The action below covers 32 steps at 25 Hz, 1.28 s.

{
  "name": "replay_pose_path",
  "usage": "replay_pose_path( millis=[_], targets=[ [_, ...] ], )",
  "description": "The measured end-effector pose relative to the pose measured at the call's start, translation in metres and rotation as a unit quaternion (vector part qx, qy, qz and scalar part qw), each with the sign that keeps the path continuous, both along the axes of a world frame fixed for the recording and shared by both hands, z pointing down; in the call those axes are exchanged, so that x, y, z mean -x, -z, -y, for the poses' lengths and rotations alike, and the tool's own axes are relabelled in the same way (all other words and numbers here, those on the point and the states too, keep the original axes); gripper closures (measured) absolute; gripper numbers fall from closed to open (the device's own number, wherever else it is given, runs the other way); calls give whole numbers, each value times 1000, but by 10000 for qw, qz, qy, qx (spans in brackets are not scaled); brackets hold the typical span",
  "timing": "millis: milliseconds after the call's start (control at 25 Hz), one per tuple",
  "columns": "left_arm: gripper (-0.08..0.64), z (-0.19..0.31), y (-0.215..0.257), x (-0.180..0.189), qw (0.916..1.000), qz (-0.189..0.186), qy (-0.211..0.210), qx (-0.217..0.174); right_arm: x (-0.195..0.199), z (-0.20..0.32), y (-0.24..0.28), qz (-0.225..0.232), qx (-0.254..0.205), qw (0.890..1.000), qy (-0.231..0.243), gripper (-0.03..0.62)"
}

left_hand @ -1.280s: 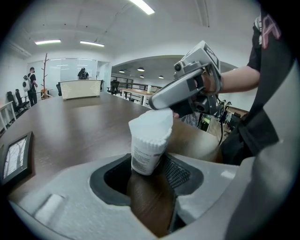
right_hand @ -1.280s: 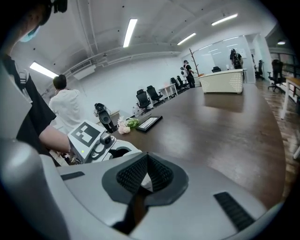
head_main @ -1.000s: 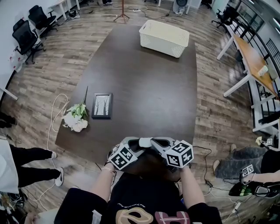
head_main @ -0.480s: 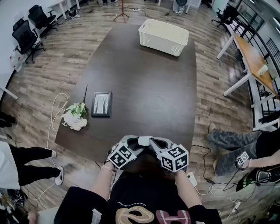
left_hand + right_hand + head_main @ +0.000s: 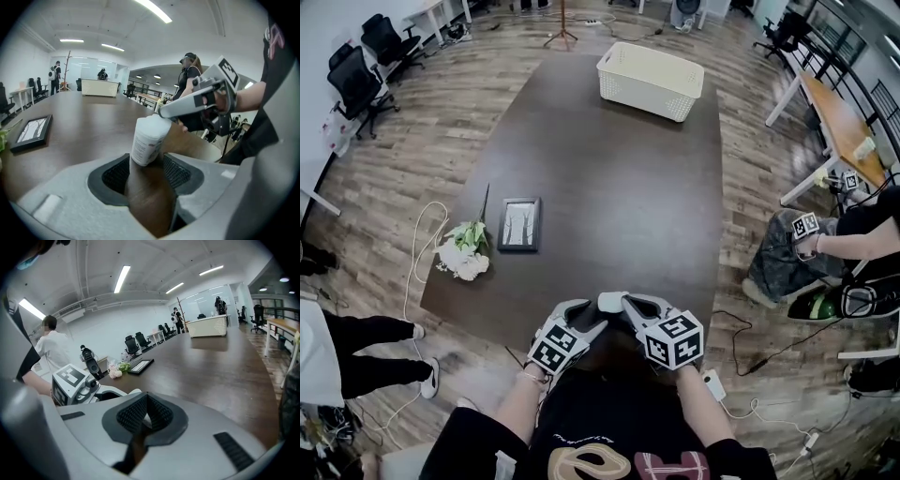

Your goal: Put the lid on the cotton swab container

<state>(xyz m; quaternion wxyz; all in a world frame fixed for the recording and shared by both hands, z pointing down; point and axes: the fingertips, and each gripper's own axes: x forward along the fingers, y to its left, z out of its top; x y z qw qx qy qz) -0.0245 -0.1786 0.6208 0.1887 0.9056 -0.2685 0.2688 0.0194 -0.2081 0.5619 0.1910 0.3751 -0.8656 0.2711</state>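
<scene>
One white sliver of lid [image 5: 147, 418] — mostly hidden — between right gripper [image 5: 146, 405] jaws

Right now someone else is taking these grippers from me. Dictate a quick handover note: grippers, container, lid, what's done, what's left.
Left gripper: fingers gripping the cotton swab container, held tilted above the table. The fingers have just eased open slightly, with the container between them.
Right gripper: fingers pinched on the lid, at the container's top.
Done: both parts are lifted and brought together.
Left: I can't tell whether the lid is seated, so press it home.
</scene>
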Motion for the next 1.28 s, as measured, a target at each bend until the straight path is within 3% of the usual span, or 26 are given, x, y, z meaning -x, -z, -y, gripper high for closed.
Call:
replay_pose_path(
  millis=[240, 320, 400, 480, 640, 840, 1080, 1280],
  targets=[
    [350, 4, 24, 14, 9947, -705, 744, 76, -1, 1, -4, 23, -49, 9999, -153, 586],
    [412, 11, 40, 21, 9898, -932, 1074, -89, 1, 1, -3, 26, -46, 9999, -141, 586],
    [533, 18, 57, 25, 9852, -1126, 1258, -299, 2, 1, -3, 22, -45, 9999, -159, 586],
    [551, 22, 70, 23, 9838, -1232, 1227, -426, 2, 1, -3, -9, -31, 9998, -182, 586],
    [552, 27, 86, 8, 9849, -1176, 1123, -592, 2, 3, -3, -22, -22, 9998, -202, 586],
    [552, 24, 75, -12, 9881, -859, 1189, -455, -2, 0, -4, 37, -62, 9991, -417, 586],
    [554, 22, 64, -10, 9873, -822, 1330, -266, -1, 1, -3, 64, -71, 9989, -456, 586],
    [554, 24, 64, -14, 9884, -596, 1271, -576, -2, 1, -3, 67, -68, 9988, -481, 586]
  ],
)
